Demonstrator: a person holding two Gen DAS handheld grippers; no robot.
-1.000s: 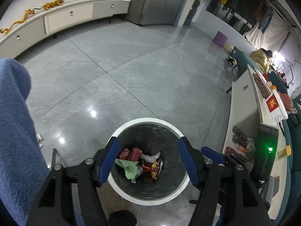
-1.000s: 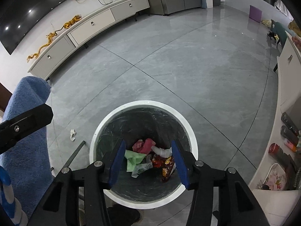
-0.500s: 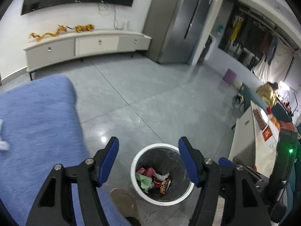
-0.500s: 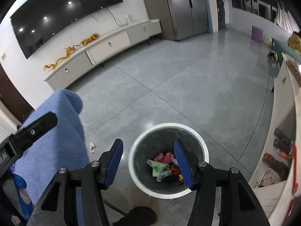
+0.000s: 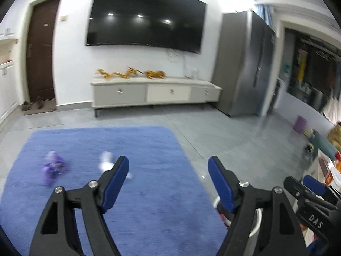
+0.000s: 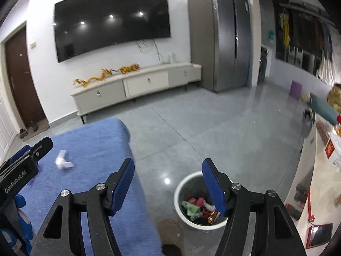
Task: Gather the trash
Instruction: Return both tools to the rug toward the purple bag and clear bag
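My left gripper hangs over a blue rug; its jaws are opening with nothing between them. On the rug lie a crumpled purple piece and a crumpled white paper, both blurred. The right gripper is also opening and empty, raised above the floor beside a white-rimmed bin. Green, red and white wrappers lie in the bin. In the left wrist view the bin is mostly hidden behind my right finger. The white paper shows in the right wrist view too, near the left gripper.
A low white cabinet stands under a wall TV, with a grey fridge to its right. A white counter with clutter runs along the right. A purple box sits far back on the grey floor.
Both grippers have risen and tilted up from looking into the bin to facing the room. The rug with its trash has come into view. Both pairs of jaws stand wider.
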